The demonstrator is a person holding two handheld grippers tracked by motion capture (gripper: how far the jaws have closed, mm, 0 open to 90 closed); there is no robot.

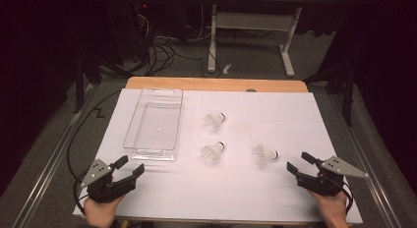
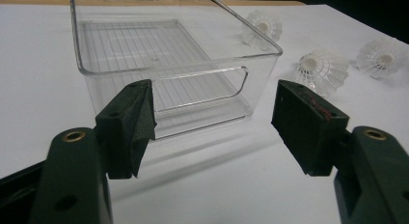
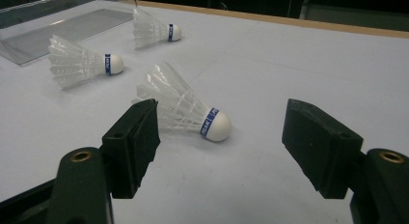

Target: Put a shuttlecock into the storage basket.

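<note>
Three white shuttlecocks lie on their sides on the white table: one at the back (image 1: 215, 120), one in the middle (image 1: 214, 151) and one to the right (image 1: 265, 154). A clear plastic bin (image 1: 155, 124) stands left of them, with nothing in it. My left gripper (image 1: 129, 167) is open near the front left, just short of the bin's (image 2: 178, 64) near wall. My right gripper (image 1: 299, 162) is open at the front right, with the nearest shuttlecock (image 3: 185, 108) lying just beyond its jaws. The other two shuttlecocks (image 3: 84, 63) (image 3: 154, 28) lie farther off.
The white sheet (image 1: 275, 188) covers a wooden table whose bare edge (image 1: 216, 83) shows at the back. Cables and a desk frame (image 1: 251, 26) stand on the floor behind. Black cables trail along the table's left side (image 1: 74, 139).
</note>
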